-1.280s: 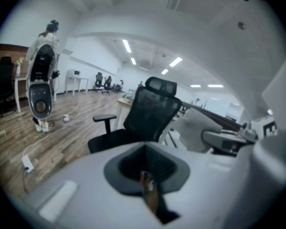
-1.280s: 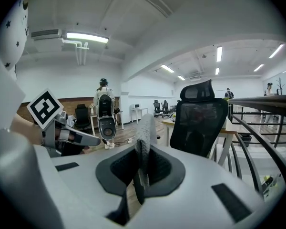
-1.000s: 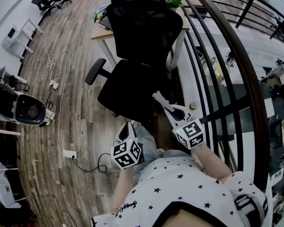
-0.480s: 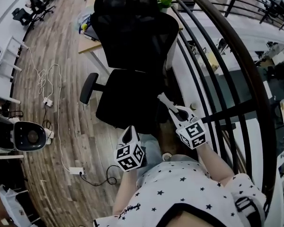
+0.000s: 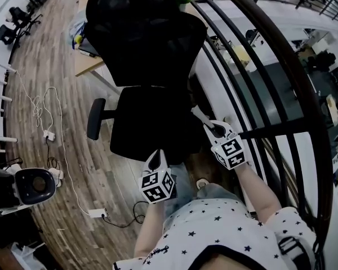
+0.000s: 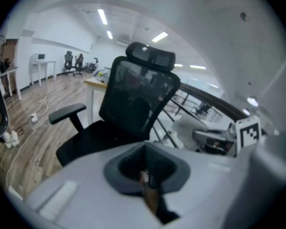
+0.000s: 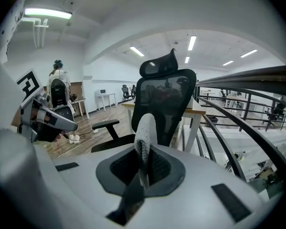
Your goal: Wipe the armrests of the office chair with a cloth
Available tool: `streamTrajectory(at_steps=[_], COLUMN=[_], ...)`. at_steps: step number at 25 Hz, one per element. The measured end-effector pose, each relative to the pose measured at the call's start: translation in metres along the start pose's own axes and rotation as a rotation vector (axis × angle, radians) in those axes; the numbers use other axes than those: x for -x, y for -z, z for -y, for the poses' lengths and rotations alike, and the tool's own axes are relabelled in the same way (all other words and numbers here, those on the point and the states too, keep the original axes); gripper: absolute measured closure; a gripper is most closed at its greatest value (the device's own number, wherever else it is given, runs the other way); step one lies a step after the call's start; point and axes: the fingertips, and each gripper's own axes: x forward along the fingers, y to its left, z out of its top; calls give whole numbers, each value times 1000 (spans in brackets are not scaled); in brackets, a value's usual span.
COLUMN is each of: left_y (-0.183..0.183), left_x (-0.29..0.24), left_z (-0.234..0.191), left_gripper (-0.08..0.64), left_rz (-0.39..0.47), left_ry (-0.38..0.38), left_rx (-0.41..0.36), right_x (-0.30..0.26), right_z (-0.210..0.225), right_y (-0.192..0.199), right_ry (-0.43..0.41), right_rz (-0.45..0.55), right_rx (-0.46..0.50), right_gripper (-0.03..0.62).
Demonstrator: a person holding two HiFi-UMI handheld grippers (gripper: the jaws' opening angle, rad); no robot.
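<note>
Cloth pale grey, nubbly, upright

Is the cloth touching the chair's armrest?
Apart. The right gripper view shows the cloth pinched in the right hand-held gripper, with a clear gap to the armrest.

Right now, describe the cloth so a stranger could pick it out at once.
Find the black office chair by the curved railing. At the seat's railing side sits the right gripper; the cloth is the pale knitted strip pinched between its fingers, the only light, textured thing against the black seat.
</note>
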Motion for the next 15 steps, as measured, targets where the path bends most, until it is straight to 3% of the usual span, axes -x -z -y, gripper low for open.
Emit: streamTrajectory(at_steps=[15], left_y=[-5], left_x=[-57], left_z=[-8], left_gripper=[552], left_rz=[-83], left_ry=[47], left_rx=[-41], right_x=[-63], right_z=[58], right_y=[48], right_ry=[78], right_rz=[-139], right_rx=[22], right_gripper=[566])
